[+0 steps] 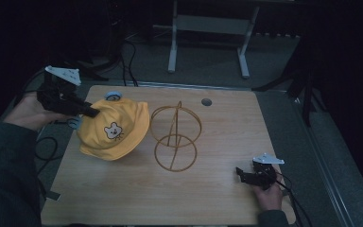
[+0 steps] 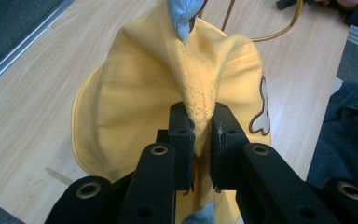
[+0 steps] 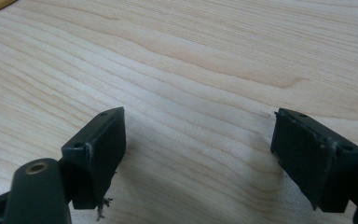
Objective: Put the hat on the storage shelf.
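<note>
Left tongs (image 2: 199, 126) clench the yellow hat's (image 1: 113, 130) crown (blue trim half hidden) — right tongs (image 3: 198, 154), at five o'clock on the desk (image 1: 217, 189), released.

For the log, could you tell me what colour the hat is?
Yellow hat, with a small bear face; clearest in the high view.

Black hand-held gripper (image 1: 92, 112) (grey three-cornered plate), dark green sleeves (image 1: 4, 175).

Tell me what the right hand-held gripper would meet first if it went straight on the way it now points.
Probably the gold wire stand. The right hand-held gripper points left across bare table, jaws open, nothing between them. Depth is unclear, so it might pass in front.
</note>
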Available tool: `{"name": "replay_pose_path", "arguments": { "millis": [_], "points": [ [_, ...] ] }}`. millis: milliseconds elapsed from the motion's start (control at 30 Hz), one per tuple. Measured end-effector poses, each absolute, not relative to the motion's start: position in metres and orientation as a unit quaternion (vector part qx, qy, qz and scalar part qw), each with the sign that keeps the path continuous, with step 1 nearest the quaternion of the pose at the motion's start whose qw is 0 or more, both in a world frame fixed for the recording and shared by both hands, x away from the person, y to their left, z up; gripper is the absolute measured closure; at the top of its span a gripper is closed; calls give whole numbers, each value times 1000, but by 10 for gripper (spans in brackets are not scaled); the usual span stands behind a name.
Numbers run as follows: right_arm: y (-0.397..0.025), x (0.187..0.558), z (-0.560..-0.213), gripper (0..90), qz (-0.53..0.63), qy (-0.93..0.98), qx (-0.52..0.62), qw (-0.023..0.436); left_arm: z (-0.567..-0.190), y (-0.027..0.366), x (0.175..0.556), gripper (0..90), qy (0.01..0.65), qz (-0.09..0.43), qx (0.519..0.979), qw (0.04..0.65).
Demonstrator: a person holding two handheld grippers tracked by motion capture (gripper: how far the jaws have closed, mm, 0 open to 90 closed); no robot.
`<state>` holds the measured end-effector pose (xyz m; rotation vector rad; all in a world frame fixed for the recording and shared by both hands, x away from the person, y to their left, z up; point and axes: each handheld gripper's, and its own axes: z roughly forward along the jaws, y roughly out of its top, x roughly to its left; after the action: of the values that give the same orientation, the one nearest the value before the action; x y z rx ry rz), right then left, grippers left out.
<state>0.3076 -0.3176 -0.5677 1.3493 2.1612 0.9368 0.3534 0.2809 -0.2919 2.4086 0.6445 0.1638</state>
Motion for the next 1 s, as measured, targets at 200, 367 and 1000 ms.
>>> {"name": "replay_pose_path", "arguments": {
  "millis": [200,367,1000],
  "points": [
    [-318,308,-568,178,337,778,486,212,-286,280,353,807,240,63,915,317],
    [-318,308,-568,179,337,778,486,212,-282,278,354,806,235,60,914,325],
    [-318,308,-568,179,337,778,486,212,-268,268,357,807,214,51,913,343]
  ]
}}
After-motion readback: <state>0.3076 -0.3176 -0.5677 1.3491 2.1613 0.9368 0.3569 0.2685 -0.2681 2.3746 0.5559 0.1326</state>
